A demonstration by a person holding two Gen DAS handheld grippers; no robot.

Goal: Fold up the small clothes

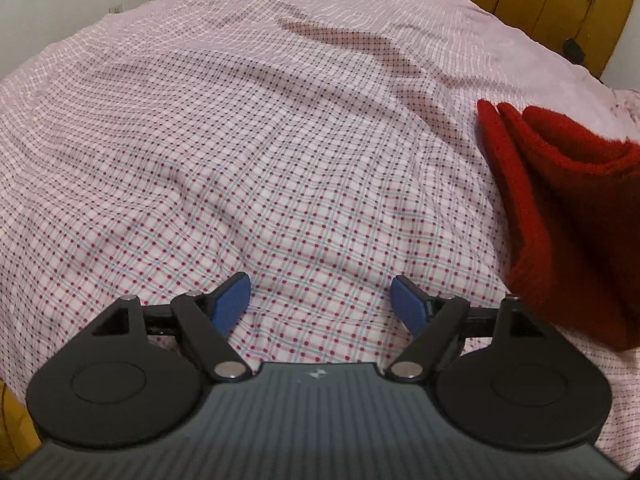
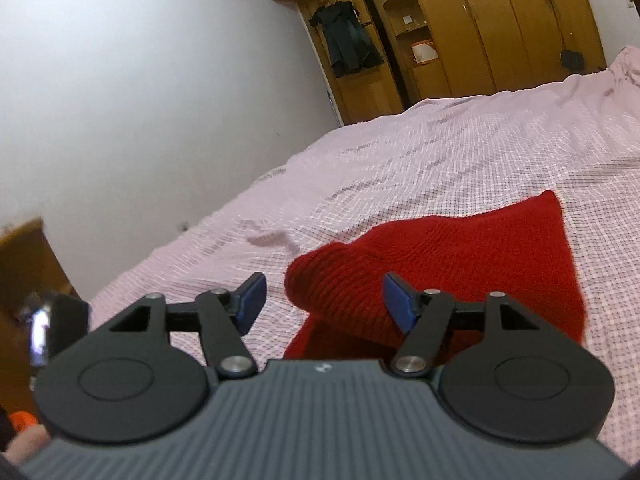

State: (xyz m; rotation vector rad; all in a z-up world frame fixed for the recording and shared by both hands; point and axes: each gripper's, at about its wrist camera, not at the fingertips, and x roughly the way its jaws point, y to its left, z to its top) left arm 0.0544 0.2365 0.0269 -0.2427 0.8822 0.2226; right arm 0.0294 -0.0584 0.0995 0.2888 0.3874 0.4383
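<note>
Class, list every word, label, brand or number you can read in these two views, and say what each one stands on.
No readable text in either view.
A small pale mark on the left tongs body: too small to read.
The same mark on the right tongs body: too blurred to read.
The red knit garment and checked bedsheet show no label.

This is a bedroom in a home. A wide bed [image 2: 460, 148] spread with a pink checked sheet [image 1: 248, 152] fills most of both views, and a wooden wardrobe [image 2: 500, 20] with tall doors and open shelves stands along the far side by a plain white wall [image 2: 140, 80]. A dark coat [image 2: 348, 36] hangs on the wardrobe's open section.
</note>
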